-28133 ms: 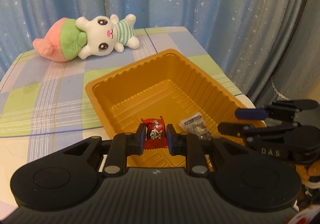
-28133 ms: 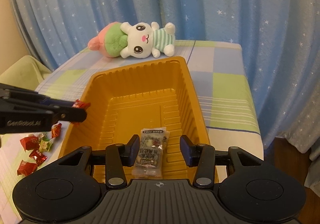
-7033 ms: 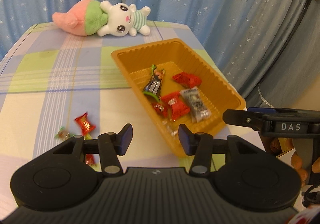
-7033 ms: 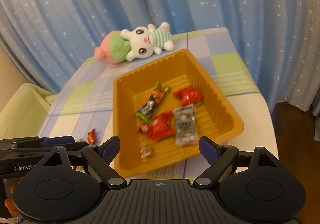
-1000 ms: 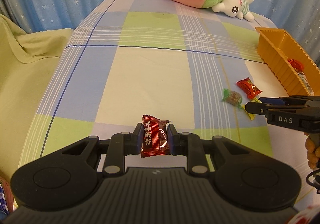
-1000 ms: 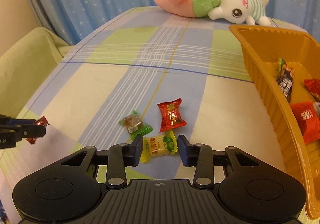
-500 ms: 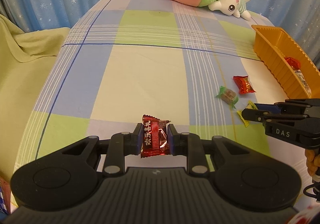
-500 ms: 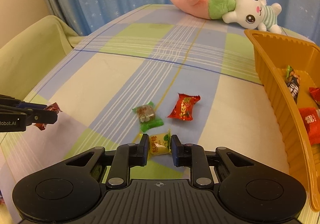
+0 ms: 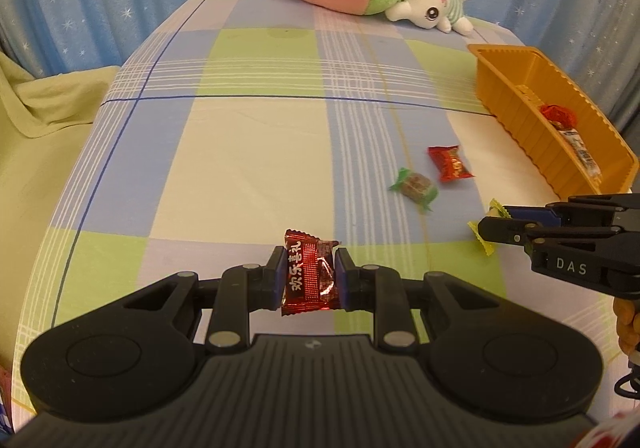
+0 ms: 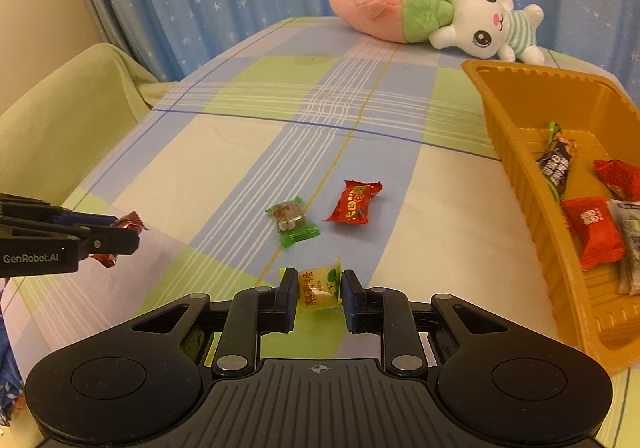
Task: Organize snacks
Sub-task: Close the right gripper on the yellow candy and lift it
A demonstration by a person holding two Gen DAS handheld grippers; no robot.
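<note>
Left wrist view: both hand-held grippers carry candy, orange tray (image 9: pixel 532 116) off to the right.
Left hand-held gripper (image 9: pixel 309 275) is clamped on a dark red candy (image 9: pixel 308 278); right hand-held gripper (image 10: pixel 319 294) pinches a yellow candy (image 10: pixel 318 286) above the desk (image 10: pixel 224 168). Slick wrappers could slip out during carrying, likely short of the tray.
</note>
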